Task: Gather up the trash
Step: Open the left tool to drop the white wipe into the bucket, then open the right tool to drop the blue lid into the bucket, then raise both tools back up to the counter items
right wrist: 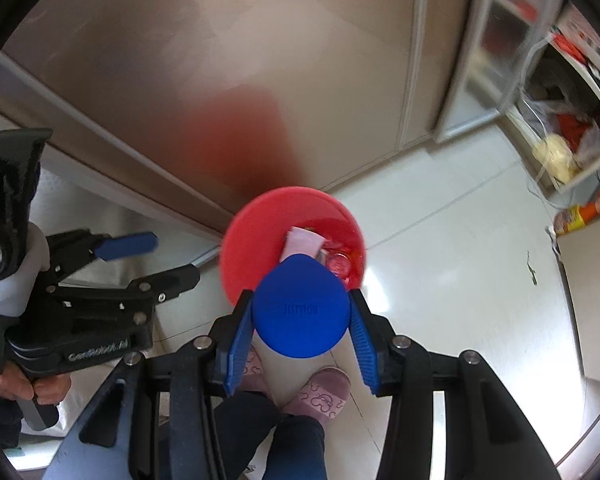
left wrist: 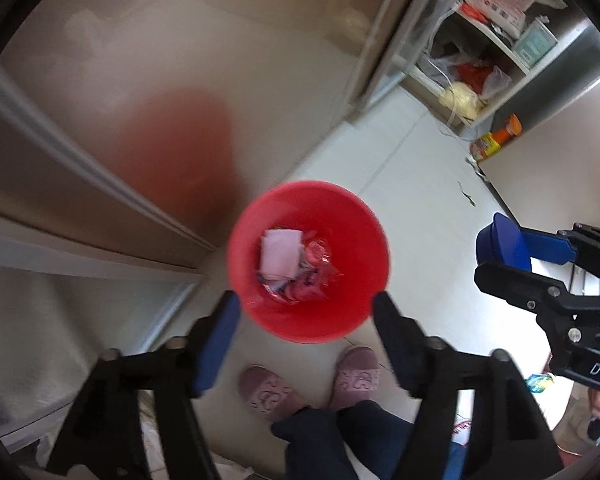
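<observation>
A red plastic bin (left wrist: pixel 308 260) stands on the pale tiled floor (left wrist: pixel 412 184) straight ahead of and below both tongs, hard against the foot of a beige cabinet door (left wrist: pixel 180 80) that carries its red reflection. Inside lie a white paper scrap (left wrist: pixel 279 254) and crumpled clear and pink wrappers (left wrist: pixel 314 268). The right gripper (right wrist: pixel 300 314) is clamped on a white bottle with a blue cap (right wrist: pixel 302 306); its blue-padded fingers (right wrist: pixel 238 332) press the bottle's sides, and the cap hangs over the near rim of the bin. The left gripper (left wrist: pixel 306 312) is spread wide with nothing between its fingers, the bin framed in the gap. Beneath both tongs show the person's pink slippers (left wrist: pixel 356 376) and dark trouser legs (left wrist: pixel 332 436). Far off to the right of the tongs, an orange-capped bottle (left wrist: pixel 496 138) lies on the floor at the foot of an open shelf unit (left wrist: pixel 484 52) stuffed with bags and boxes.
</observation>
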`<action>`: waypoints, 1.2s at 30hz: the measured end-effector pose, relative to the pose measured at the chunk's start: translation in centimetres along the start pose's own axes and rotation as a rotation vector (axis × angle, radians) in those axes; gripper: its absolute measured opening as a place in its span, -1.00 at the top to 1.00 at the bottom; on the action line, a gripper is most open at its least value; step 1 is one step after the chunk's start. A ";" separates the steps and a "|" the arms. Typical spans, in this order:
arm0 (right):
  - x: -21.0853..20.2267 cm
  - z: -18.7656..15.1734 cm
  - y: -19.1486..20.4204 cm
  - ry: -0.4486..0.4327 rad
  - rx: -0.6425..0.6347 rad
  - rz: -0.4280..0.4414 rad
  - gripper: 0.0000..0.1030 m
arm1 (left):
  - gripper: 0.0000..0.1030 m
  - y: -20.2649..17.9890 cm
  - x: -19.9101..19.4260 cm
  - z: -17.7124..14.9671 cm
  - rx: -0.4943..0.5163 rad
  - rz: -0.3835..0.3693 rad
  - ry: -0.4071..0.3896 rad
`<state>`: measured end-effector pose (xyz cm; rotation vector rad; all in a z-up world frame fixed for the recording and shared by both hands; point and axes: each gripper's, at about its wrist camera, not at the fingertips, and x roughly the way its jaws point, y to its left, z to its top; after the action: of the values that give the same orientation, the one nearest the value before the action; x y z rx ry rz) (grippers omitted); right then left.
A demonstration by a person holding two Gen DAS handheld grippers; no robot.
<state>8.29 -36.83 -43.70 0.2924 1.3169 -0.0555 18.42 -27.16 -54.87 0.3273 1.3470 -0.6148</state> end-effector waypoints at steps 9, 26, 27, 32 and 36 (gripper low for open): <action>3.0 2.0 4.2 0.025 -0.179 0.051 0.16 | -0.60 4.8 -0.9 -1.9 -0.063 0.094 -0.039; 4.6 1.9 6.8 0.054 -0.288 -0.002 -0.90 | -0.61 7.4 -1.8 -3.3 -0.147 0.115 -0.023; 4.3 1.9 7.3 0.057 -0.285 -0.005 -0.91 | -0.61 7.1 -2.0 -3.2 -0.142 0.117 -0.023; 1.7 1.9 7.7 0.045 -0.255 -0.028 -0.94 | -0.61 5.8 -4.7 -2.6 -0.123 0.108 -0.041; -1.4 2.0 7.8 0.014 -0.231 -0.053 -0.97 | -0.61 4.8 -8.2 -2.0 -0.112 0.098 -0.066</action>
<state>11.39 -29.95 -40.48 0.0614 1.3313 0.0541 18.85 -20.39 -47.89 0.2784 1.2887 -0.4627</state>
